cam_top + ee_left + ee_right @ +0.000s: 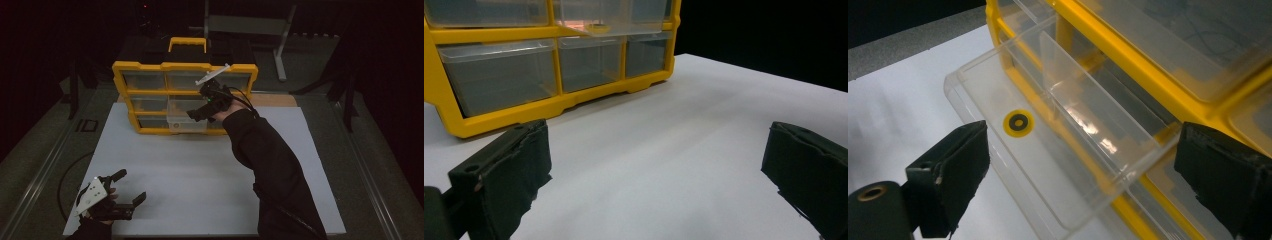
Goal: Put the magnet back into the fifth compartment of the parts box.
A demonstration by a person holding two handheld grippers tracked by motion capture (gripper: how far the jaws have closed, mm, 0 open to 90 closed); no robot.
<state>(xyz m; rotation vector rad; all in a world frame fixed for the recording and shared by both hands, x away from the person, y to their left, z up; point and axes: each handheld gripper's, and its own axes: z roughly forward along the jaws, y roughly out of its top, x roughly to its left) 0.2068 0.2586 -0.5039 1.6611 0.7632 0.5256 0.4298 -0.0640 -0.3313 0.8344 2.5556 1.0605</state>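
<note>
The white rectangular surface [200, 175] carries everything here. At its far edge stands the yellow plastic organiser cabinet with clear drawers [145, 70], upright, its drawer fronts facing the person, a yellow handle on top.

From the cabinet's middle row one clear plastic drawer [1048, 150] is pulled out toward the person, open at the top, with a clear divider wall standing across it. In the high view this drawer [187, 121] juts out in front of the cabinet's lower middle.

The right tool [207, 107], at the end of a dark sleeve, hovers just in front of the cabinet, above the pulled-out drawer. In the right gripper view its jaws are spread wide, one on each side of the drawer, holding nothing.

The left tool [131, 192] sits well away from the cabinet, at the surface's near left corner, jaws spread and empty, aimed toward the cabinet's lower drawers.

A small yellow ring with a black centre [1018, 122] lies flat on the floor of the pulled-out drawer, on the outer side of the divider.
</note>
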